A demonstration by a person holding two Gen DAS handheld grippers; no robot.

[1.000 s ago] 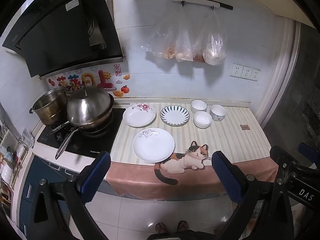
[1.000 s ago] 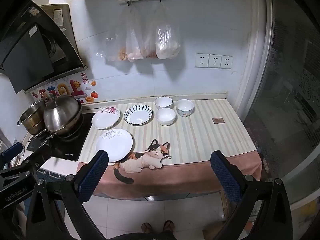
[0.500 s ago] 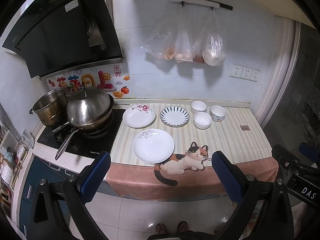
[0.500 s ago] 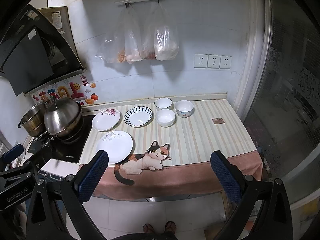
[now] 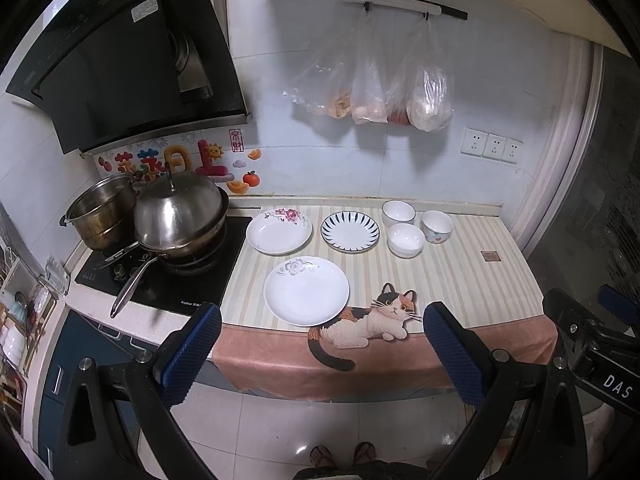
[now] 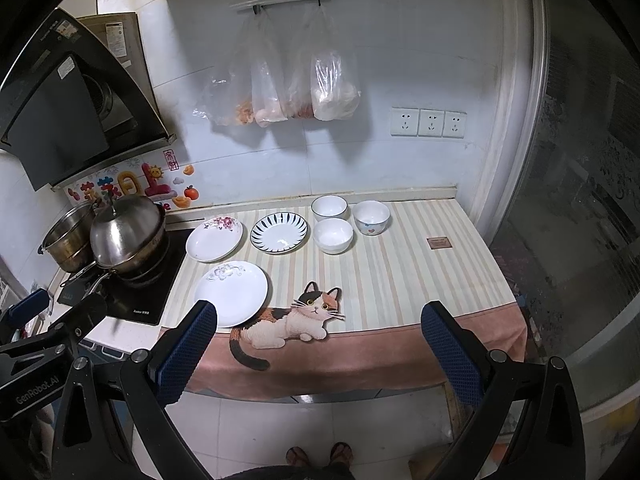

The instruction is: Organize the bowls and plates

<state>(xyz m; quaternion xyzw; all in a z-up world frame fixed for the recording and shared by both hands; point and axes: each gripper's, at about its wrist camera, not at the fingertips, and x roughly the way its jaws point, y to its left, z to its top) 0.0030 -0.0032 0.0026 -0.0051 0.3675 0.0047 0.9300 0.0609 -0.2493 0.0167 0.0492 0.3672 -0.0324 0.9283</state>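
Plates and bowls all sit loose on the tabletop, straight ahead of both wide-open, empty hand-held grippers, with the left hand-held gripper looking closer than the right hand-held gripper to the near plate.

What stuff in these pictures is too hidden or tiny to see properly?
- Pan, both views: its lid hides what is inside.
- Hanging bags, both views: crinkled plastic blurs the contents.
- Small brown square on the counter: too small to identify.
- Person, both views: only the feet show; the bottom edge cuts off the rest.
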